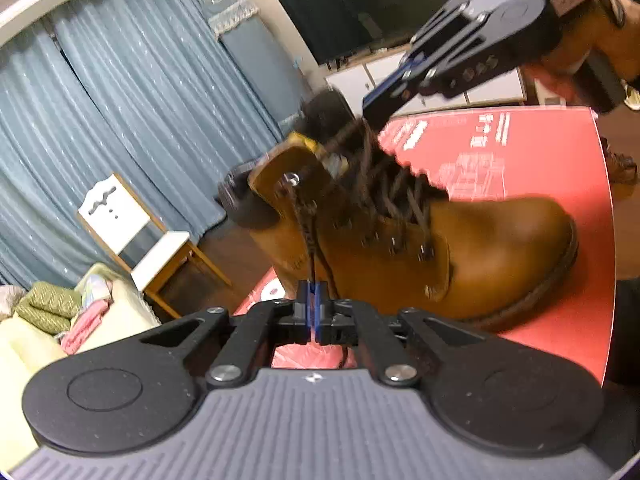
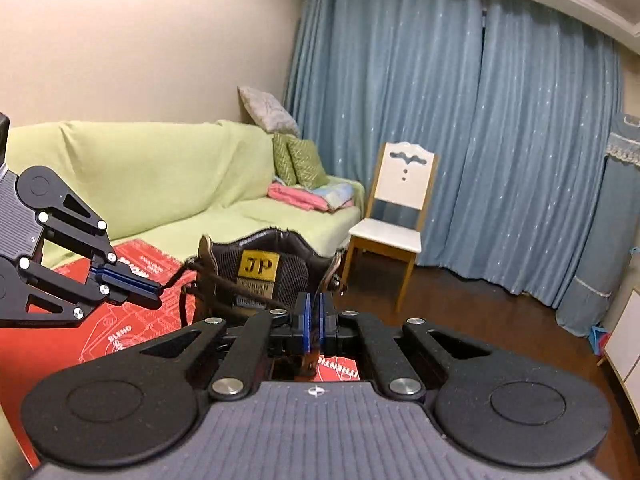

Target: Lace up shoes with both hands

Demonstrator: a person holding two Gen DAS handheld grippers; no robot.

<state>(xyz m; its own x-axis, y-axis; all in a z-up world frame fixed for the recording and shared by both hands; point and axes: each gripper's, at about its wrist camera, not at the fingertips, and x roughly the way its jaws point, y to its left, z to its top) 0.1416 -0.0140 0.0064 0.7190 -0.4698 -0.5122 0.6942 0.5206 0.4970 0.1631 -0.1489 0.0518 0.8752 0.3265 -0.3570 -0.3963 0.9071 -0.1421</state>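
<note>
Boot (image 1: 460,248) sits on red box (image 1: 560,152). Left gripper (image 1: 313,292) pinches lace (image 1: 306,224) running taut from top eyelet; right gripper (image 2: 314,312) clamps the other end. Judgement: pull both evenly, outward, keeping boot planted.

Blue curtains (image 2: 460,120), white chair (image 2: 394,216), green sofa (image 2: 160,184)

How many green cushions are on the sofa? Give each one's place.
2. One green cushion leans at the sofa's far end, below a grey pillow. The second leans right beside it, on the curtain side. Others may be out of view.
</note>
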